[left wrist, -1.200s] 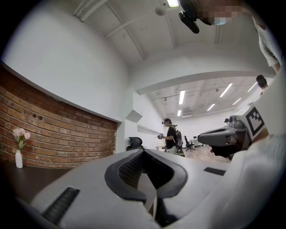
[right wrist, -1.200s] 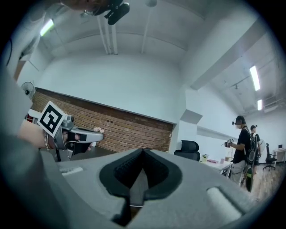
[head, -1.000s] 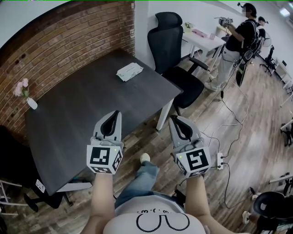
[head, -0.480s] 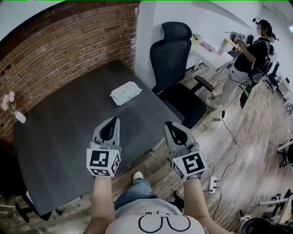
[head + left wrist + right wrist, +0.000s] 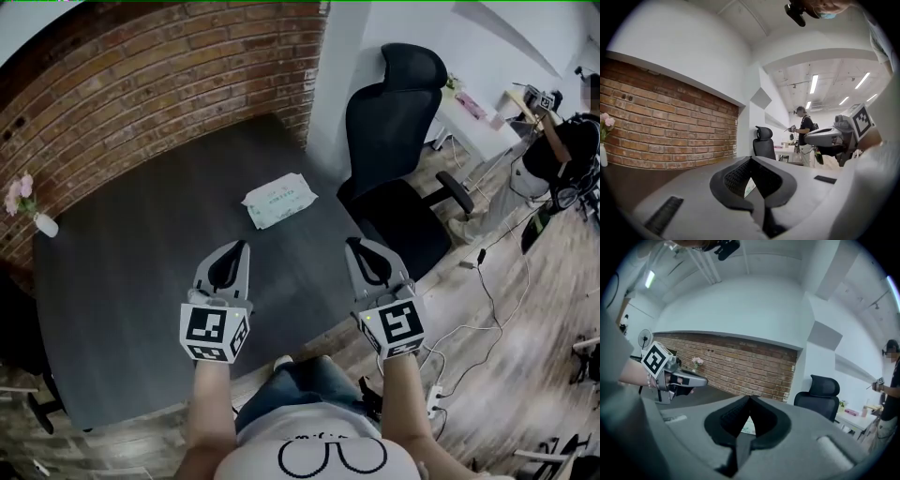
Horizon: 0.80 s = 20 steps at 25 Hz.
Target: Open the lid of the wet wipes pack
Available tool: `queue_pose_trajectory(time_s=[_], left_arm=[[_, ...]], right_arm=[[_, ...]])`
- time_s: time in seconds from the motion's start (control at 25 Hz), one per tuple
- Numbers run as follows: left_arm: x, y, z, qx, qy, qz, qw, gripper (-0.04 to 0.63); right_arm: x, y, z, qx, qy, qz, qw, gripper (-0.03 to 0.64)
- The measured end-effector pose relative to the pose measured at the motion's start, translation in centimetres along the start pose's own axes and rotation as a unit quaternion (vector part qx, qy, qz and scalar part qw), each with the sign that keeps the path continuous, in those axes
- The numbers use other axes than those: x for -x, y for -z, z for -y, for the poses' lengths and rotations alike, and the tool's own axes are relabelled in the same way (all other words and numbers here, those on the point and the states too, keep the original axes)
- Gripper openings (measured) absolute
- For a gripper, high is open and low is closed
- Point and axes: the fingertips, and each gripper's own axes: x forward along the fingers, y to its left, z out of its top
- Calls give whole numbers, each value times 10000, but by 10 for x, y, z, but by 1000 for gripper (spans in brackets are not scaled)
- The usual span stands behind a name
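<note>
Left tongs [image 5: 232, 247] and right tongs [image 5: 361, 246] have advanced over the counter [image 5: 122, 281], both closed tight and empty; wipes pack [image 5: 278, 201] lies centre-frame, label print illegible.

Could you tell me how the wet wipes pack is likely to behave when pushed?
The wipes pack looks like a flat soft pouch, so it will probably dent rather than stay stiff. Lying flat, it should not tip or roll. On the smooth dark table it may slide unless steadied.
</note>
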Motion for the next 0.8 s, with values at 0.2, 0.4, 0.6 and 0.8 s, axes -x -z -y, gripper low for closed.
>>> queue_pose_trajectory(time_s=[0.2, 0.4, 0.6, 0.8], left_arm=[[-23, 17, -13, 117, -237, -276, 9993, -2], [-53, 25, -29, 290, -578, -288, 9975, -2], [-88, 39, -43, 420, -903, -375, 9943, -2], [-121, 58, -50, 612, -947, -585, 9919, 37]], right_arm=[[-36, 9, 14, -4, -444, 21, 9990, 2], [-86, 20, 24, -27, -1110, 8, 9938, 3], [-136, 36, 33, 10, -1734, -94, 9848, 3], [-175, 63, 38, 32, -2295, -363, 9726, 43]])
